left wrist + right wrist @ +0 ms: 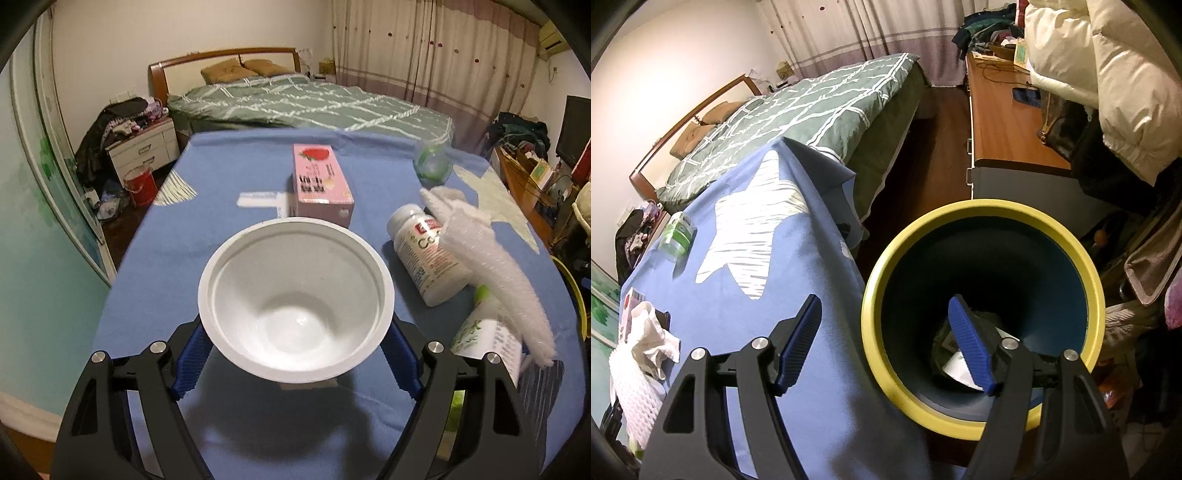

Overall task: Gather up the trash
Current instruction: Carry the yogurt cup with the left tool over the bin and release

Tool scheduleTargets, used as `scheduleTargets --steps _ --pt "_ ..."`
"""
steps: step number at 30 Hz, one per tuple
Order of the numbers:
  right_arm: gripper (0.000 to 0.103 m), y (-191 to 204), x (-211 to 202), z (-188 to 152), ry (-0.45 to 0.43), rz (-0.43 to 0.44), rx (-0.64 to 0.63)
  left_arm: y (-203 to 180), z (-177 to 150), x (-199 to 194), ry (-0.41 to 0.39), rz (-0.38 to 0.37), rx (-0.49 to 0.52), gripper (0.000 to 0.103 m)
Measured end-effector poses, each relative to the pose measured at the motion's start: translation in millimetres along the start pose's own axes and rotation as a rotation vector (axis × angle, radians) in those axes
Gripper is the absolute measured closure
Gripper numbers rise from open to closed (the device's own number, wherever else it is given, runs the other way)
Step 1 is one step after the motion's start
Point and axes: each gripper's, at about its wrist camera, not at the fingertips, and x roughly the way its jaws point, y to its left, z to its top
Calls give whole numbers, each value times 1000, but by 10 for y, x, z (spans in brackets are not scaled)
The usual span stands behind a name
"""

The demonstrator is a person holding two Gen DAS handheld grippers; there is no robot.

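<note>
Two claws are mine. My left gripper [295,354] has its blue pads [190,363] on either side of the white bowl [295,295]; the bowl's wide rim hides the contact, so I cannot tell whether they press. At one o'clock of the bowl lies a white bottle [417,251], half covered by white foam wrap [491,269]; a pink box [321,181] sits at twelve. My right gripper [886,343] gapes wide and empty over the yellow-rimmed bin [982,208]. Scraps at the bin's bottom are dark and hard to make out.
</note>
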Motion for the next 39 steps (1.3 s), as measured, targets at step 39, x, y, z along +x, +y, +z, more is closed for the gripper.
scheduleTargets --steps 39 --pt "35 -1443 -1160 -389 -133 -93 -31 -4597 136 37 127 -533 489 22"
